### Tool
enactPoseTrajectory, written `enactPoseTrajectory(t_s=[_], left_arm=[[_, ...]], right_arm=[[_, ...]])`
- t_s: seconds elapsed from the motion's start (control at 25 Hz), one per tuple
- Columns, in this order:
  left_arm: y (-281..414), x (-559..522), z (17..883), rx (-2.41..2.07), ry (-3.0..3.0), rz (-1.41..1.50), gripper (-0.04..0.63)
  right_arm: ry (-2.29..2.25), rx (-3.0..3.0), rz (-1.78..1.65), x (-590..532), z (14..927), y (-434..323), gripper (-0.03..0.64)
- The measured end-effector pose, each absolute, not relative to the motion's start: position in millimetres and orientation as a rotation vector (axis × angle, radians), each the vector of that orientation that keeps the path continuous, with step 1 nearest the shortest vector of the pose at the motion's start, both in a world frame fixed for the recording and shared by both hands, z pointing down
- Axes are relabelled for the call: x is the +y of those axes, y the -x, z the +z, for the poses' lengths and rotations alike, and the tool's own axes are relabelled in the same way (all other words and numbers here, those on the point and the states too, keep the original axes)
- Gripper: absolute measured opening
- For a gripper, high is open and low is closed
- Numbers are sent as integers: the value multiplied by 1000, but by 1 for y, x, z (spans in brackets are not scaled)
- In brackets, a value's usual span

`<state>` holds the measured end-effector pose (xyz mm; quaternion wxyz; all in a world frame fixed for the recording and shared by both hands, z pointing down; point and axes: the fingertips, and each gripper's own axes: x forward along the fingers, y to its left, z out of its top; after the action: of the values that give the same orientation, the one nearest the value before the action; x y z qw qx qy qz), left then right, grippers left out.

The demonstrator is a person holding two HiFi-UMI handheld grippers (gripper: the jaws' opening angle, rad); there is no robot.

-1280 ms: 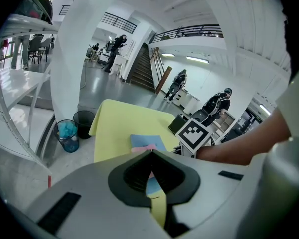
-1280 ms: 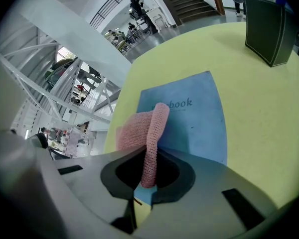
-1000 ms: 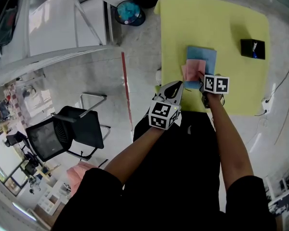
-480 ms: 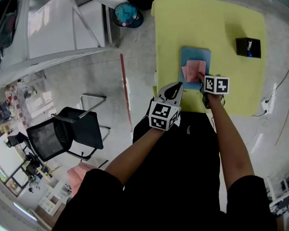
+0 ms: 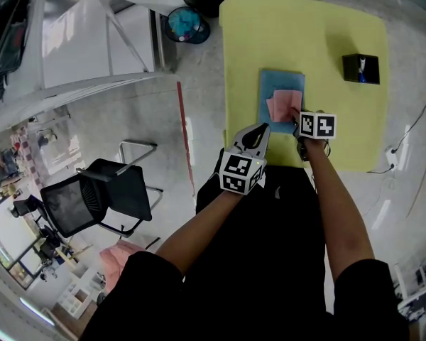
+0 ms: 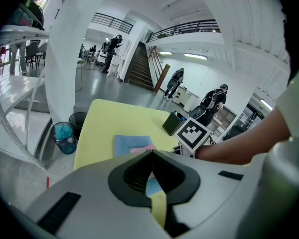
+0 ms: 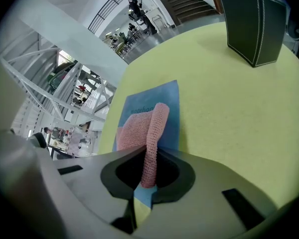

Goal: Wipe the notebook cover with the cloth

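Observation:
A blue notebook [image 5: 280, 84] lies flat on the yellow table [image 5: 305, 27], near its front edge. A pink knitted cloth [image 5: 283, 105] rests on the notebook's near half. My right gripper [image 5: 298, 121] is shut on the cloth [image 7: 152, 133], which drapes from the jaws onto the blue notebook [image 7: 169, 103]. My left gripper [image 5: 258, 134] hovers at the table's front left edge, shut and empty, apart from the notebook [image 6: 132, 144]. The right gripper's marker cube [image 6: 194, 135] shows in the left gripper view.
A black box-like holder [image 5: 361, 68] stands at the table's right side and shows as a black holder [image 7: 253, 26] in the right gripper view. A bin with blue contents [image 5: 185, 23] and a black office chair [image 5: 92, 194] stand on the floor to the left.
The right gripper keeps its hold on the cloth over the notebook's near half. The view has shifted, so table and notebook sit further left in the frame. The left gripper is unmoved.

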<state>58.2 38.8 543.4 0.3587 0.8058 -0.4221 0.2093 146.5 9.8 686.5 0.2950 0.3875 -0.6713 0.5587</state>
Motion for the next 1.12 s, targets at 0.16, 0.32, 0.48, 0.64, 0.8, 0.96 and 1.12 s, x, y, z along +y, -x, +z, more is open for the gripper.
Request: enactPoseTrajectory(t_s=[0.16, 0.32, 0.48, 0.64, 0.8, 0.96, 1.12], left_arm=[[-69, 41, 541, -1096, -2079, 543, 15], [-75, 41, 540, -1098, -2083, 543, 15], [-84, 41, 542, -1090, -2087, 547, 15], [-89, 42, 542, -1073, -2089, 559, 15], [-90, 42, 540, -1072, -2097, 563, 15], [-89, 43, 539, -1070, -2097, 561, 15], [-86, 46, 539, -1060, -2101, 560, 15]], right_arm=[[-1023, -1796, 1478, 11, 684, -157, 38], [-1030, -1792, 1478, 12, 683, -165, 38], [-1029, -1795, 1468, 13, 685, -173, 38], [-1023, -1795, 1462, 13, 684, -175, 38], [-1035, -1789, 1468, 13, 684, -181, 38], [-1073, -1757, 1456, 15, 687, -195, 40], [-1135, -1749, 1465, 16, 687, -215, 38]])
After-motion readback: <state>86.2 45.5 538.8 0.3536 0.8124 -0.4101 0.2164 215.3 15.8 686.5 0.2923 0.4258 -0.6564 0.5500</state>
